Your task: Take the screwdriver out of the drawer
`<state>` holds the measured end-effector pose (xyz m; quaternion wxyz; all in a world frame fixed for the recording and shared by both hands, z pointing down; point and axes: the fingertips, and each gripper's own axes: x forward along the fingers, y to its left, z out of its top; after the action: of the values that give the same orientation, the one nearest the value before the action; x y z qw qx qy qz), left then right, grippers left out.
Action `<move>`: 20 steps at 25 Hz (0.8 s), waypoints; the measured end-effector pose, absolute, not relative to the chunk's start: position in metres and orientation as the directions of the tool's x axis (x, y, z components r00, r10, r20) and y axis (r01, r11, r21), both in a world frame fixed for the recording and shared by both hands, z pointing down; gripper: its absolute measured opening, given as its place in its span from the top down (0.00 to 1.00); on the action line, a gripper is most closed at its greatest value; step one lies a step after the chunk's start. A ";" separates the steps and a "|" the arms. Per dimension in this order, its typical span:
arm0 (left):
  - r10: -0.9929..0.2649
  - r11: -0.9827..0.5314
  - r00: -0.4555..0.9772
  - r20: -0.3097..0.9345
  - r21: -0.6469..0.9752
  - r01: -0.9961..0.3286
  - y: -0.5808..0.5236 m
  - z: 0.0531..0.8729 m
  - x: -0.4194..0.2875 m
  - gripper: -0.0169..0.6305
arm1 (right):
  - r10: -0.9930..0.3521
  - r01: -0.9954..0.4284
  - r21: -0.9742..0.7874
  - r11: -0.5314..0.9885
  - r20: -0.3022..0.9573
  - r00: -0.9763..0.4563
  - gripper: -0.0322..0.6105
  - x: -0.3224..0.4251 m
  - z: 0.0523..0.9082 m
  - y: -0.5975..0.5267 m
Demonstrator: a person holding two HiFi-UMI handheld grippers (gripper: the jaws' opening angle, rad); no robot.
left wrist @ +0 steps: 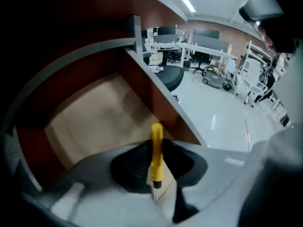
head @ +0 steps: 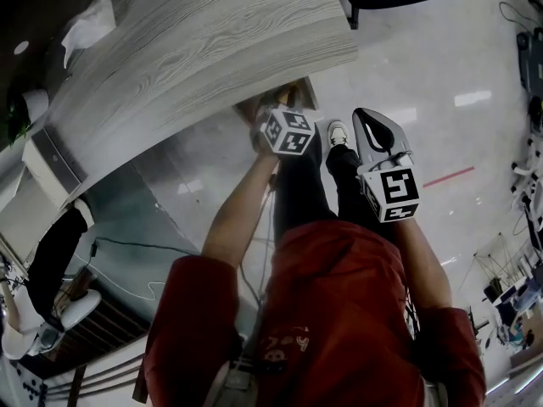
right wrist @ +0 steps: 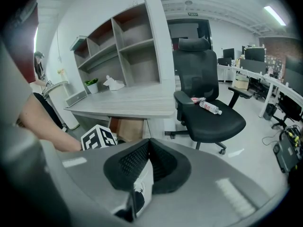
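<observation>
**The left gripper (left wrist: 156, 143) clamps the yellow screwdriver (left wrist: 156, 157) at the open drawer (left wrist: 94, 112).**

Its 2 jaws pinch the handle, which stands upright in the left gripper view: butt end at 12 o'clock, metal tip at 6 o'clock. The drawer's bare wooden floor spreads behind it toward 10 o'clock. Over at 3 o'clock in the head view, the right gripper (right wrist: 149, 143) holds its 2 jaws pressed together on nothing, facing the grey desk (right wrist: 128, 105) and a black office chair (right wrist: 208, 112).
</observation>
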<state>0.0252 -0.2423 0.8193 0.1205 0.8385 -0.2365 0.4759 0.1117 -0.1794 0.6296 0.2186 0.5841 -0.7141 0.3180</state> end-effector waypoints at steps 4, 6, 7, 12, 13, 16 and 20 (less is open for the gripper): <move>-0.301 -0.854 0.433 0.850 -0.038 -0.519 -0.241 0.804 0.021 0.87 | -0.708 -0.971 -0.194 0.136 0.667 -0.233 0.95 0.110 0.621 -0.180; -0.313 -0.847 0.430 0.847 -0.043 -0.530 -0.238 0.796 0.019 0.87 | -0.713 -0.970 -0.194 0.146 0.659 -0.239 0.95 0.110 0.616 -0.179; -0.319 -0.843 0.429 0.845 -0.046 -0.536 -0.236 0.792 0.018 0.87 | -0.715 -0.969 -0.195 0.151 0.655 -0.244 0.95 0.109 0.614 -0.178; -0.345 -0.828 0.428 0.835 -0.057 -0.558 -0.223 0.767 0.015 0.87 | -0.724 -0.964 -0.198 0.179 0.637 -0.265 0.95 0.108 0.600 -0.174; -0.354 -0.824 0.428 0.832 -0.061 -0.563 -0.221 0.761 0.014 0.87 | -0.726 -0.963 -0.198 0.184 0.633 -0.269 0.95 0.107 0.597 -0.173; -0.379 -0.811 0.427 0.821 -0.073 -0.580 -0.217 0.742 0.010 0.87 | -0.730 -0.959 -0.199 0.201 0.622 -0.282 0.95 0.106 0.589 -0.170; -0.404 -0.793 0.428 0.808 -0.075 -0.605 -0.207 0.717 0.004 0.87 | -0.731 -0.952 -0.196 0.233 0.610 -0.305 0.95 0.102 0.578 -0.164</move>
<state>0.0037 -0.2073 0.7166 0.1141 0.8373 -0.3012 0.4417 0.1016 -0.1642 0.5782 0.2006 0.5544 -0.7591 0.2759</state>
